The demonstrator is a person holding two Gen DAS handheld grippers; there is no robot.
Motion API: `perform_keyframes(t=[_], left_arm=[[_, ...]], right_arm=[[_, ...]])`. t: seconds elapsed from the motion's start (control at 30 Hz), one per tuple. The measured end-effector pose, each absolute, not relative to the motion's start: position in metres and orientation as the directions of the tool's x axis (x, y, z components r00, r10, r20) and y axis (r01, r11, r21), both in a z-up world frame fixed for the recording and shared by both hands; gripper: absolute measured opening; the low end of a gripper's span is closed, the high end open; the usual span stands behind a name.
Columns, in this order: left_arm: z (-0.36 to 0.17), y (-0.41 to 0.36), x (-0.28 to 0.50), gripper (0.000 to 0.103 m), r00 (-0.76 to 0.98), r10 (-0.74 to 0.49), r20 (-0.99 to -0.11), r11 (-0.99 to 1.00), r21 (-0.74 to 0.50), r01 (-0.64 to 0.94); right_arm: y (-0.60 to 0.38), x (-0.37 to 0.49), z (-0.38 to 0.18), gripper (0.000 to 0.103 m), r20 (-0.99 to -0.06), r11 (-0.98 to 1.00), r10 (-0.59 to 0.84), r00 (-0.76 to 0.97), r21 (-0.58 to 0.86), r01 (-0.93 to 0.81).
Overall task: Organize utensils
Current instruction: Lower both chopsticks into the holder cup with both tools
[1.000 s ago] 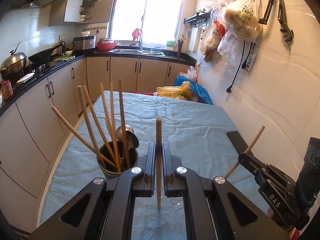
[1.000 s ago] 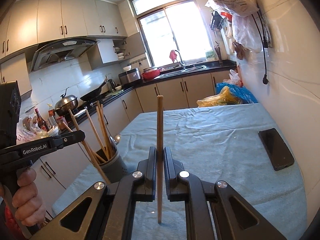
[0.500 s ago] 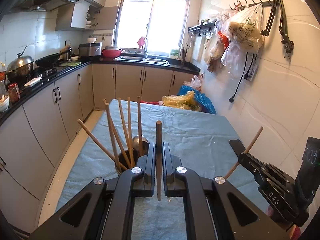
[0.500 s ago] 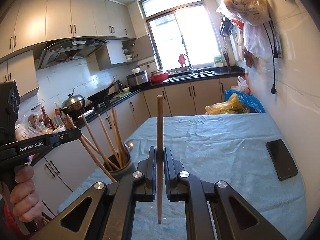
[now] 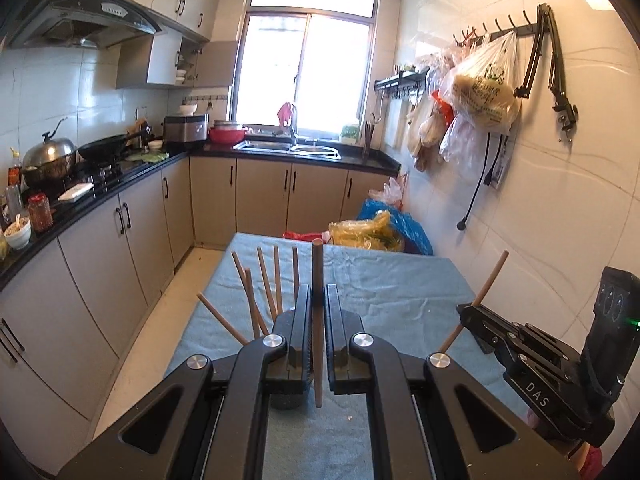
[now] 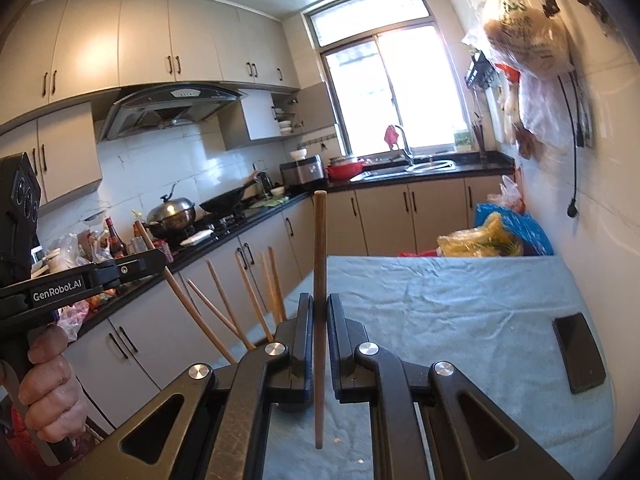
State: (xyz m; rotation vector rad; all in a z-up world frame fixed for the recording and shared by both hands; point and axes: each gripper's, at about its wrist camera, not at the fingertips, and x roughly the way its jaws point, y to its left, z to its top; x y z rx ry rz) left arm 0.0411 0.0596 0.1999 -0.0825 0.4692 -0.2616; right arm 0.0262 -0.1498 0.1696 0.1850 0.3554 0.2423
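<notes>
My left gripper (image 5: 318,304) is shut on a wooden chopstick (image 5: 318,264) held upright. My right gripper (image 6: 319,308) is shut on another wooden chopstick (image 6: 319,240), also upright. Several chopsticks (image 5: 264,280) stand in a dark holder (image 5: 286,402), which sits just under and behind my left gripper and is mostly hidden by it. In the right wrist view these chopsticks (image 6: 248,300) fan out left of my jaws, and the left gripper (image 6: 162,256) shows there with its chopstick. The right gripper (image 5: 466,312) shows at the right of the left wrist view.
The table has a blue-grey cloth (image 6: 460,312). A black phone (image 6: 578,352) lies near its right edge by the tiled wall. Plastic bags (image 5: 372,232) sit beyond the far end. Kitchen cabinets and a counter (image 5: 100,200) run along the left.
Both grippers have tilted up and moved closer to the holder. The holder has slid under the left jaws, so only the chopstick tops show now.
</notes>
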Motion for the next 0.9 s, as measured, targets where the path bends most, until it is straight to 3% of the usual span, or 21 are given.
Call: perform_keyframes(t=[0.33, 0.57, 0.9], left_arm=[[0.235, 0.072, 0.048, 0.006, 0.901, -0.227, -0.369, 0.973, -0.118, 0.197], [0.230, 0.080, 0.069, 0.006, 0.898, -0.206, -0.390, 0.977, -0.131, 0.167], [0.201, 0.089, 0.107, 0.006, 0.867, -0.177, -0.465, 0.981, -0.155, 0.117]], right_arm=[[-0.117, 0.046, 0.209, 0.008, -0.250, 0.949, 0.298, 0.921, 0.181, -0.258], [-0.095, 0.078, 0.219, 0.008, -0.233, 0.945, 0.309, 0.922, 0.184, -0.271], [-0.079, 0.120, 0.195, 0.008, -0.294, 0.947, 0.307, 0.905, 0.193, -0.258]])
